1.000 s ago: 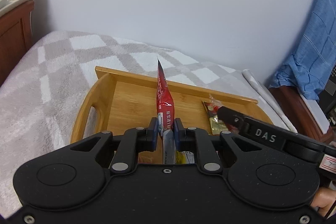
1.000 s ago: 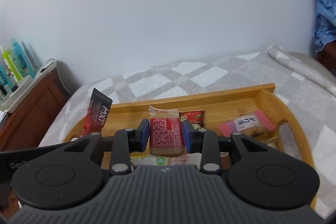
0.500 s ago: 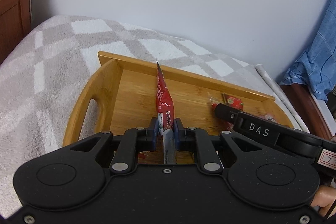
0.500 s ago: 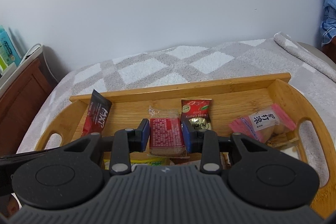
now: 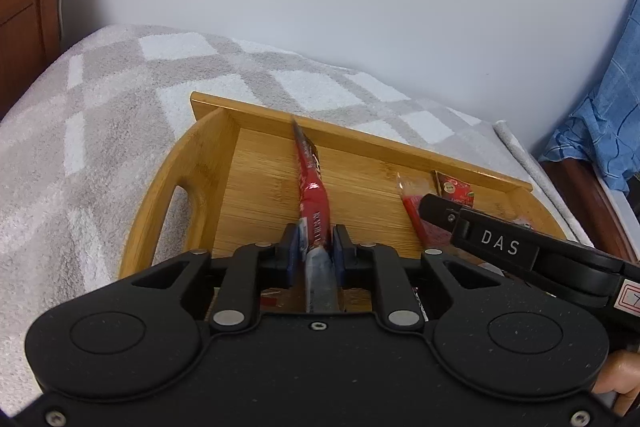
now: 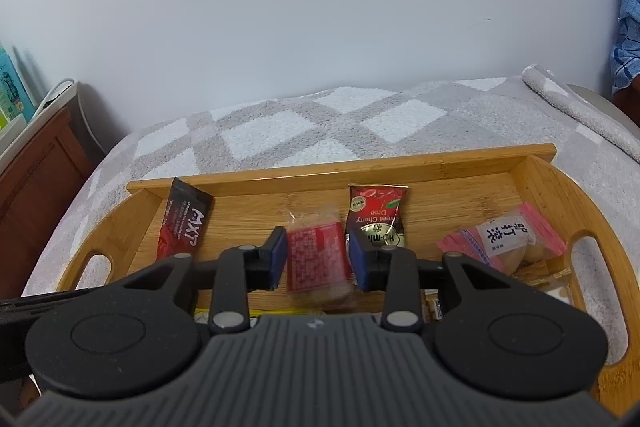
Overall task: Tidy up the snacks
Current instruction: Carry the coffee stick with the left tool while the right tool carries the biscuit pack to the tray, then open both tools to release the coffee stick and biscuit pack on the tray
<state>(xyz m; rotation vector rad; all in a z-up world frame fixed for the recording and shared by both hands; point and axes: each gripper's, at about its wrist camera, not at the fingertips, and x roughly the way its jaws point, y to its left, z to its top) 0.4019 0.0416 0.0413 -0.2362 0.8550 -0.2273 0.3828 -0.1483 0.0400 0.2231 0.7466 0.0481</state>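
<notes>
**Right-wrist view: letting two snacks go flat in the tray**

Right-wrist view shows my right gripper (image 6: 317,259) low over the wooden tray (image 6: 400,163), and its jaws have just been opening. The red square packet (image 6: 318,263) lies between my pads with a sliver of gap on each side, so I judge it released and resting on the tray floor. Just beyond my right pad lies the cherry drop sachet (image 6: 378,215); well off to that side sits the pink-and-white packet (image 6: 504,237).

My left gripper (image 5: 316,253) is pinched on the long red stick packet (image 5: 312,195). The stick runs forward from my pads, its far tip close to or touching the tray's back wall; I cannot tell whether its belly lies on the floor.

To do this well, I would spread the right pads wider before lifting, then draw straight back and up so neither pad drags the square packet or nudges the sachet. With the left, I would lay the stick flat first, then open. Released on edge, it may tip over sideways. The two grippers are close, so I would withdraw one at a time.
</notes>
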